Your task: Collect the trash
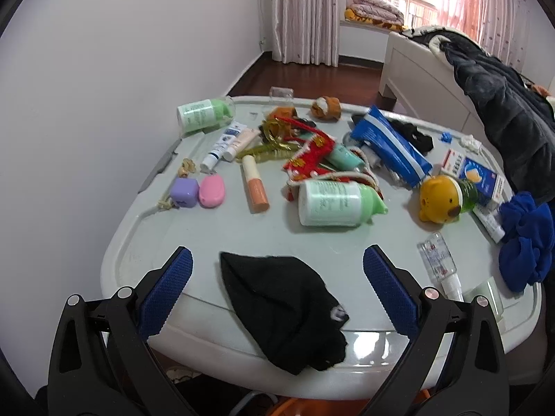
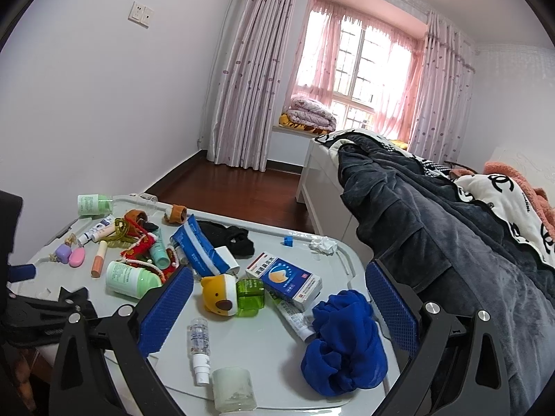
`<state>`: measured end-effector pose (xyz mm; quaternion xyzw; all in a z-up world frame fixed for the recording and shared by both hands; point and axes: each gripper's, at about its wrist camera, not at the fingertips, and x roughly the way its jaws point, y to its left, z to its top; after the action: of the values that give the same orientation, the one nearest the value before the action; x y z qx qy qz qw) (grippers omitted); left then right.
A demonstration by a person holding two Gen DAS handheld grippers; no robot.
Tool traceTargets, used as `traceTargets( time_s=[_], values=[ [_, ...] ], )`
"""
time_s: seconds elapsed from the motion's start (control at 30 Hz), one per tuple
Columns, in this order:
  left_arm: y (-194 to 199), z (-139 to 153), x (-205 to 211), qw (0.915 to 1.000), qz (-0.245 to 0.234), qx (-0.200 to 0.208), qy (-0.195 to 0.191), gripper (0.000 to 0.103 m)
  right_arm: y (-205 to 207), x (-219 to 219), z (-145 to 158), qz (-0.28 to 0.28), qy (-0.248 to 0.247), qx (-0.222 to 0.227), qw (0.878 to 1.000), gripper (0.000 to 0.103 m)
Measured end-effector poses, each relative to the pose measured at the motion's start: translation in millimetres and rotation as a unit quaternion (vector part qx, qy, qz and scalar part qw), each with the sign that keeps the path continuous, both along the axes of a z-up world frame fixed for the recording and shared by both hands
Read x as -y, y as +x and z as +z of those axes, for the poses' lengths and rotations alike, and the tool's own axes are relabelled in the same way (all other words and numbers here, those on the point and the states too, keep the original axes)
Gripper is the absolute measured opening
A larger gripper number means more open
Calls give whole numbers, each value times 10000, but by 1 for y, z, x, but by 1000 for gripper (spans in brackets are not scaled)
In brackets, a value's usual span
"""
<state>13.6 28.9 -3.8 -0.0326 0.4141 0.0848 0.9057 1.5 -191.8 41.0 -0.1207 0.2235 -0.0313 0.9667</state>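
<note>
1. Bedroom setting is noted: pale walls, pink curtains at a bright window, dark wood floor, a bed heaped with dark bedding off to the right of both tools. A white table (image 1: 145,242) with a raised rim is crowded with toiletries, toys and cloth.

2. Left gripper (image 1: 277,267) is held low over the near table edge, fingers spread wide, nothing between them. A black cloth (image 1: 284,312) lies directly ahead between the pads, draped over the rim, untouched as far as can be seen.

3. Right gripper (image 2: 279,298) is likewise fully released and empty, raised above the table's right portion. Just ahead of it a blue cloth (image 2: 343,343) is bunched, with a yellow bear bottle (image 2: 229,298) and a blue-and-white medicine box (image 2: 284,277) beyond.

4. Likely trash is judged to be a crumpled white tissue (image 2: 323,244) at the far right rim, well beyond the right gripper, and possibly a small blue cap (image 2: 288,240) beside it. Neither is reached yet.

5. Both tools are judged to be hovering, spread in readiness, so that a target can be chosen from the clutter. No bin is seen clearly in either view.

6. A green-capped lotion bottle (image 1: 333,204) lies on its side mid-table, ahead of the left gripper.
</note>
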Motion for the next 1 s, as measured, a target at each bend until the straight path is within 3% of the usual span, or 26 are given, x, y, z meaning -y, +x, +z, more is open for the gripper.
traceTargets(
  time_s=[0.17, 0.37, 0.57, 0.73, 0.8, 0.83, 0.93, 1.0],
  values=[
    [-9, -1, -39, 9983, -75, 568, -124, 96, -3, 10, -17, 398, 33, -299, 9988, 98],
    [-15, -23, -57, 9971, -266, 186, -693, 96, -7, 7, -66, 769, 60, -1045, 9915, 98],
    [-19, -22, -16, 9946, -936, 72, -436, 96, 7, 1, -110, 686, 92, -1778, 9816, 98],
    [-20, -26, -12, 9936, -1070, 18, -370, 96, 22, 1, -128, 428, 5, -2111, 9765, 98],
    [-18, -28, -19, 9936, -1003, -59, -507, 96, 26, 3, -134, 436, 27, -2199, 9745, 91],
    [-18, -28, -20, 9937, -970, -75, -558, 96, 27, 2, -137, 464, -3, -2279, 9726, 78],
    [-18, -28, -28, 9936, -856, -104, -732, 96, 23, 3, -137, 590, 91, -2290, 9716, 60],
    [-17, -29, -29, 9937, -825, -120, -752, 96, 22, 0, -136, 588, -9, -2290, 9716, 55]
  ],
)
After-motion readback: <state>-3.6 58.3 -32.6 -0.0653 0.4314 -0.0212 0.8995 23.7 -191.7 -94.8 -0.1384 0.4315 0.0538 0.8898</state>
